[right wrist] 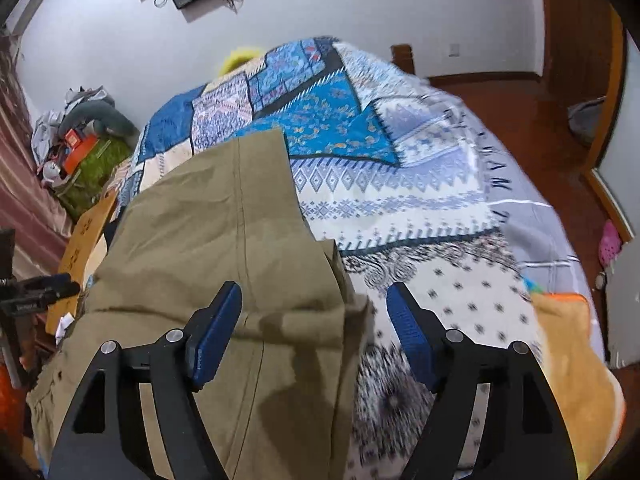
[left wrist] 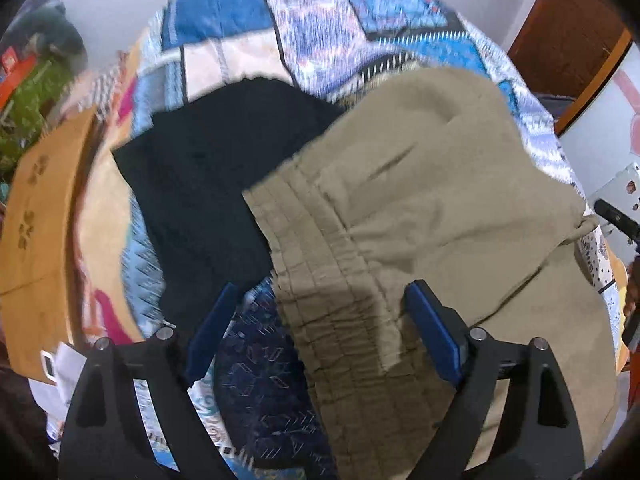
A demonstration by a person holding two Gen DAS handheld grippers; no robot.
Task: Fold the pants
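Observation:
Olive-khaki pants [left wrist: 420,208] lie folded over on a patterned blue bedspread [left wrist: 304,28]. The elastic waistband [left wrist: 320,272] runs toward the camera in the left wrist view. My left gripper [left wrist: 320,304] is open, its blue fingers either side of the waistband, just above it. In the right wrist view the pants [right wrist: 208,240] fill the left half. My right gripper [right wrist: 316,308] is open above their right edge, holding nothing.
A black garment [left wrist: 208,168] lies on the bed left of the pants. A tan cardboard box [left wrist: 40,220] stands at the bed's left edge. An orange blanket [right wrist: 576,356] lies at the bed's right corner. Clutter [right wrist: 76,140] sits by the wall at left.

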